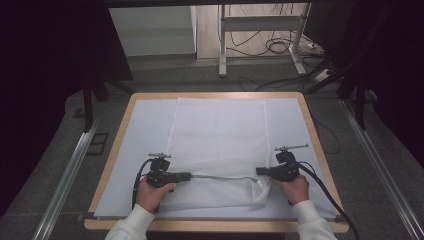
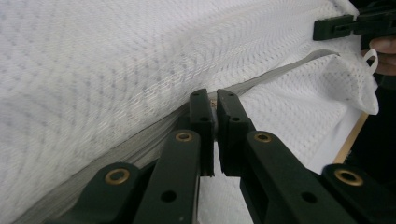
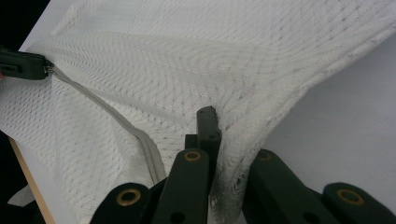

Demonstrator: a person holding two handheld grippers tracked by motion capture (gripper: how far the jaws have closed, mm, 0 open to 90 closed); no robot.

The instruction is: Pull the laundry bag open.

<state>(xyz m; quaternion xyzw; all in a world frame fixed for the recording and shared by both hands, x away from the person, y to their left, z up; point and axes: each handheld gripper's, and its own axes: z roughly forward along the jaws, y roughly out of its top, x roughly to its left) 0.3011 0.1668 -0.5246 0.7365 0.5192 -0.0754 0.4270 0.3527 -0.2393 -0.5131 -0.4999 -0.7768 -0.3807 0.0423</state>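
Here we are in the middle of working the zipper [image 1: 220, 177] of a white mesh laundry bag [image 1: 220, 135], which lies flat on the pale mat [image 1: 140, 125] covering the table [image 1: 120, 135], its zippered end at the near edge of the mat. Our left gripper [image 2: 215, 100] sits at the left end of the zipper with its jaws drawn nearly together on what looks like the zipper pull [image 2: 213, 103], though the small piece between them is too hidden for us to be sure. Our right gripper [image 3: 215, 122] is at the zipper's right end, its jaws pinched shut on a fold of the mesh at the bag's corner, lifting the fabric a little off the mat. We judge this to be the anchoring step: one hand holds the bag taut while the other readies to run the slider. The next move, as we see it, calls for keeping the right grip firm and drawing the left one straight along the zipper line, so the mesh does not bunch or catch.
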